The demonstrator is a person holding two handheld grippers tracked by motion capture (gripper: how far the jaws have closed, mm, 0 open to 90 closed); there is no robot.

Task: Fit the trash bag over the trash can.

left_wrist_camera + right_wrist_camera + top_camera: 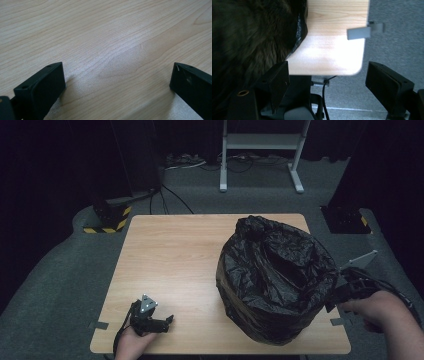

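A bin lined with a crumpled black plastic bag point(275, 275) stands on the right half of the wooden table point(170, 255), its mouth open upward. My right gripper point(336, 296) hangs at the bag's right side, just past the table's edge, jaws spread with nothing between them. In the right gripper view the black bag point(249, 32) bulges at the left beside the table's corner point(337, 60). My left gripper point(167, 321) rests low over the table's near left corner, open and empty. The left gripper view has bare wood point(112, 45) between the two jaws.
Grey carpet point(60, 270) surrounds the table. A white metal stand point(260, 150) is behind it, and black bases with yellow-black tape point(107, 217) sit at the far left and right. A small grey tab point(362, 31) sticks out from the table's edge near my right gripper.
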